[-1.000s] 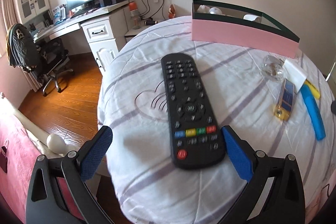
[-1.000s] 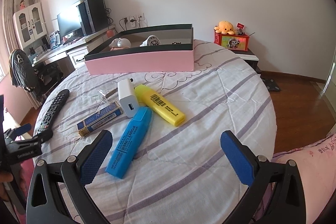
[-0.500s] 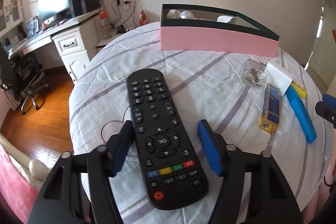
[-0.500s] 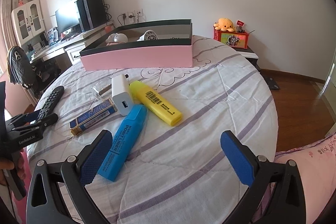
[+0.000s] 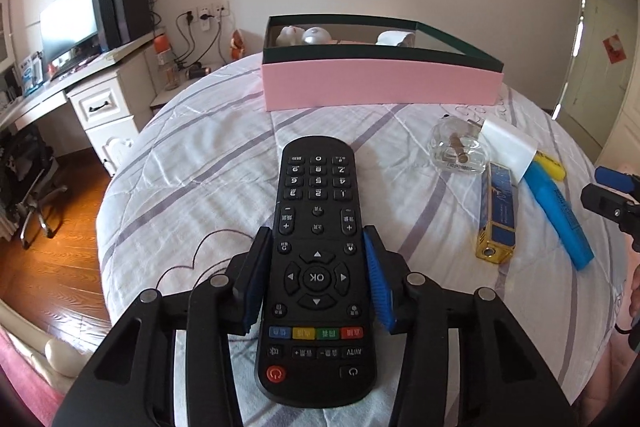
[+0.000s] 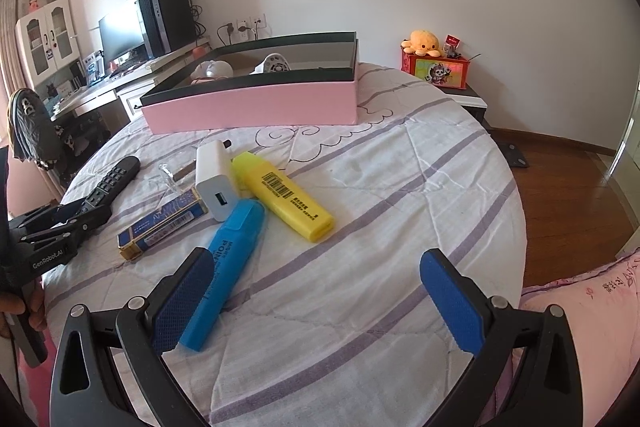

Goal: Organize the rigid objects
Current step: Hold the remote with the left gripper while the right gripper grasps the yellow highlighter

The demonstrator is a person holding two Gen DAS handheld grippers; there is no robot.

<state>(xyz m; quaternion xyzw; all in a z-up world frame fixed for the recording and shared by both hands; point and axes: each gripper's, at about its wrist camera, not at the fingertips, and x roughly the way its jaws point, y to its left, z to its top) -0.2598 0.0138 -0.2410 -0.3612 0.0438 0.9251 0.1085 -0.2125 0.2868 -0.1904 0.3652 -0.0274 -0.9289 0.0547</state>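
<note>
A black remote (image 5: 318, 267) lies lengthwise on the striped bedspread, with its number keys pointing away from me. My left gripper (image 5: 317, 231) straddles its middle. The jaws are closing and both blue pads lie against the remote's long sides. In the right wrist view the same remote (image 6: 120, 173) sticks out of the left gripper (image 6: 86, 211) at the far left. My right gripper (image 6: 316, 259) hangs open over bare cloth, and its left pad is just above the blue highlighter (image 6: 232, 255). The pink box (image 5: 380, 83) stands at the back.
Between the grippers lie a yellow highlighter (image 6: 284, 195), a white charger (image 6: 214, 179), a blue-and-gold carton (image 6: 164, 223) and a small glass bottle (image 5: 460, 149). The pink box (image 6: 248, 107) holds a few white items. A desk and chair stand to the left, beyond the bed's edge.
The left gripper has slid forward along the remote and turned slightly. Its jaws went from wide open to closed against the remote's sides. The right gripper has hardly moved.
</note>
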